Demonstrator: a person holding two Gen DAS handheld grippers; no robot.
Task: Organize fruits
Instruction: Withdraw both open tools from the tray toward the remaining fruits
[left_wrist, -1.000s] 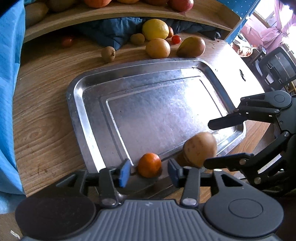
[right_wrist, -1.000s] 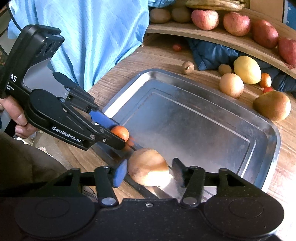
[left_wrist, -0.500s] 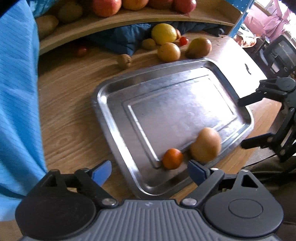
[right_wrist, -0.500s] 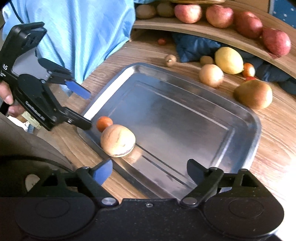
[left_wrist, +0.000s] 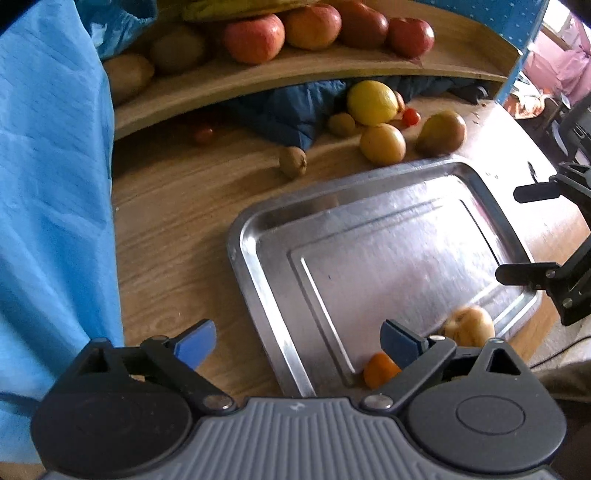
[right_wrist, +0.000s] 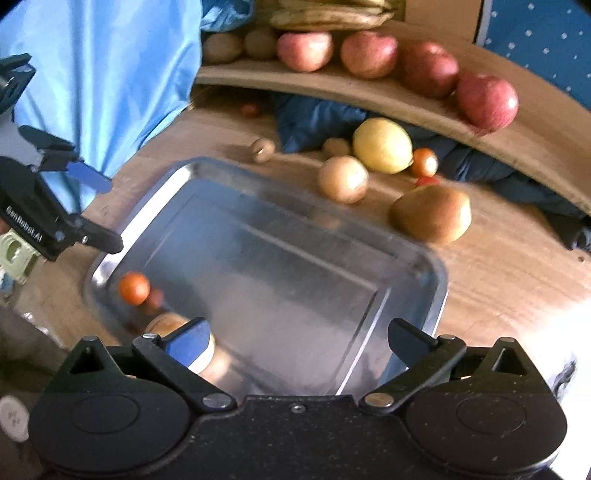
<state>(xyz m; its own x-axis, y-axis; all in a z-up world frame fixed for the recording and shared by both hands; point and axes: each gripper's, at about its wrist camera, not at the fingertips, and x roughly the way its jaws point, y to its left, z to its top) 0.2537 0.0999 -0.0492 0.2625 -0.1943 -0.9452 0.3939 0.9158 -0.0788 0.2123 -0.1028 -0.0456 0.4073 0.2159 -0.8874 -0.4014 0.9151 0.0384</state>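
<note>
A steel tray (left_wrist: 258, 280) (right_wrist: 413, 266) lies on the wooden table. In its near corner sit a small orange fruit (left_wrist: 380, 371) (right_wrist: 133, 288) and a tan round fruit (left_wrist: 469, 326) (right_wrist: 162, 325), free of both grippers. My left gripper (left_wrist: 299, 339) has its jaws opening wide with nothing between them; the orange fruit shows just behind its right finger. My right gripper (right_wrist: 295, 343) is also opening, empty, over the tray's near edge. Each gripper appears at the side of the other's view, the right gripper (left_wrist: 535, 236) and the left gripper (right_wrist: 92, 210).
Beyond the tray lie a lemon (left_wrist: 371, 103) (right_wrist: 382, 146), a pale round fruit (left_wrist: 382, 144) (right_wrist: 343, 179), a brown pear (left_wrist: 441, 133) (right_wrist: 430, 214), a small kiwi (left_wrist: 293, 162) and cherry tomatoes. A curved wooden shelf (right_wrist: 369, 92) holds apples. Blue cloth (left_wrist: 48, 184) hangs at left.
Both grippers let go of their fruits, opened wide and drew back and up from the tray's corner. The orange fruit and the tan fruit now rest in the tray.
</note>
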